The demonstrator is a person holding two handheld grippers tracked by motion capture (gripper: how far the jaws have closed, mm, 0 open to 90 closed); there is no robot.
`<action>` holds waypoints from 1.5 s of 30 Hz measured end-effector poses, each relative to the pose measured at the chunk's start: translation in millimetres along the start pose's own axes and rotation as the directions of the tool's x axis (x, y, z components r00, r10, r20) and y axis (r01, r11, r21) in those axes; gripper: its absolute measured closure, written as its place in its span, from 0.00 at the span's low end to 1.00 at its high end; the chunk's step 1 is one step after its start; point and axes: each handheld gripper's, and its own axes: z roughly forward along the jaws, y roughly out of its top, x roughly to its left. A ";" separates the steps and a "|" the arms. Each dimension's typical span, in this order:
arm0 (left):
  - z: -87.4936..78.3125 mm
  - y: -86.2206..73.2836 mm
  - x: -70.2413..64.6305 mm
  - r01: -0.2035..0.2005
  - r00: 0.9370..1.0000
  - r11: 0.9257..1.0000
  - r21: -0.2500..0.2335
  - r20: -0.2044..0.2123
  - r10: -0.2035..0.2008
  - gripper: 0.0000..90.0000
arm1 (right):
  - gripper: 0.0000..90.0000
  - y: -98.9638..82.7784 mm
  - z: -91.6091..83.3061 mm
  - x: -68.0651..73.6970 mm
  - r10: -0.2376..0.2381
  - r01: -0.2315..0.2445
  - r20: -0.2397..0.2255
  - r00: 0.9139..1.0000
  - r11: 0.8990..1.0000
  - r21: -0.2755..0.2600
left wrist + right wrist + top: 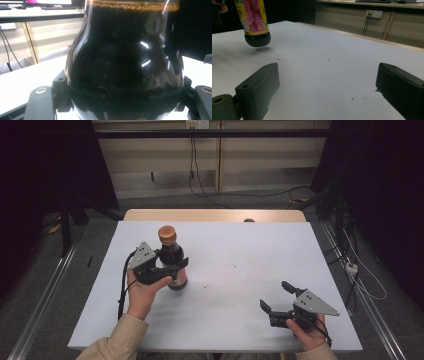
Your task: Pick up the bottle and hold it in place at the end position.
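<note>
The left tongs (pixel 172 270) clamp a dark soy sauce bottle (pixel 172 262), lifted just clear of the table (pixel 240 255) toward its left edge. The right tongs (pixel 276 297) gape wide near the front right corner.

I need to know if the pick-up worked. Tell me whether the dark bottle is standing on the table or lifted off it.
Lifted. The bottle hangs above the table, its shadow underneath, gripped by the left gripper.

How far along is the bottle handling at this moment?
Done: the left gripper is clamped around the dark sauce bottle, and the right gripper view shows the bottle's base hanging above the white table, a shadow beneath. In hand: carrying it, cap on. Left: setting it down or handing over; the right gripper waits open, holding nothing.
</note>
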 end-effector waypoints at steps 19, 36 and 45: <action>25.5 7.5 -1.5 -0.011 0.999 1.000 0.019 0.041 0.010 0.29 | 0.05 -1.4 0.1 -1.1 0.012 -0.012 0.002 1.000 1.000 0.001; 45.0 14.1 -5.9 -0.033 0.996 0.999 0.026 0.084 0.031 0.29 | 0.05 -1.6 -1.7 -2.8 0.017 -0.017 0.009 1.000 1.000 -0.002; 54.1 18.8 -6.5 0.005 0.995 1.000 0.025 0.097 -0.007 0.29 | 0.05 -1.3 -2.3 -2.7 0.014 -0.014 0.012 1.000 1.000 -0.006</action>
